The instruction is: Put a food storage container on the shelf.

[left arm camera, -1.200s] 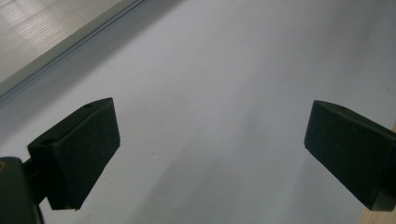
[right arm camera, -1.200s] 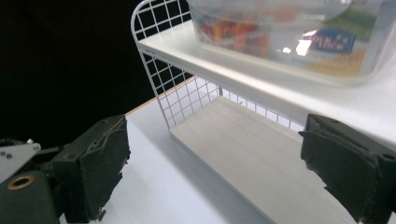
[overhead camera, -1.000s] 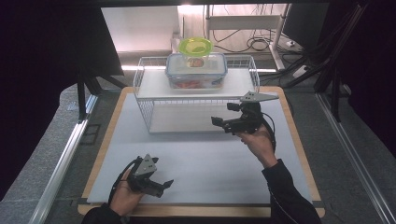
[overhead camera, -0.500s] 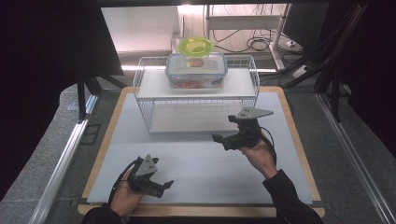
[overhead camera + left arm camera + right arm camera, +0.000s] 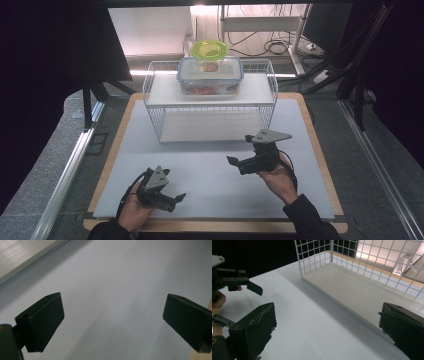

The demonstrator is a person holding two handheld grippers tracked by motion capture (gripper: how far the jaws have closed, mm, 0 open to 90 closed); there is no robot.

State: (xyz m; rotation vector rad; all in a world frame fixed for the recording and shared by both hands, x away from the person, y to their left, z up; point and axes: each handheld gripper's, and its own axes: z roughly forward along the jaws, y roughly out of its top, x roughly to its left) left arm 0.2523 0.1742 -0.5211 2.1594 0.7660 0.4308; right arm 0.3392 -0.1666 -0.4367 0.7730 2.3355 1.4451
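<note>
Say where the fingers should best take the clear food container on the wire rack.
Probably the clear container by its two short ends below the lid rim, coming from above: the green-lidded tub sits behind it, and the wire rack rail fences its front.

Container (image 5: 210, 75) contents too blurred to tell, green lid (image 5: 209, 49) partly hiding what's behind

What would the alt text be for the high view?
Two hands hold an open left gripper and right gripper over a white mat, both empty. Behind them, a wire rack carries a clear food box.
</note>
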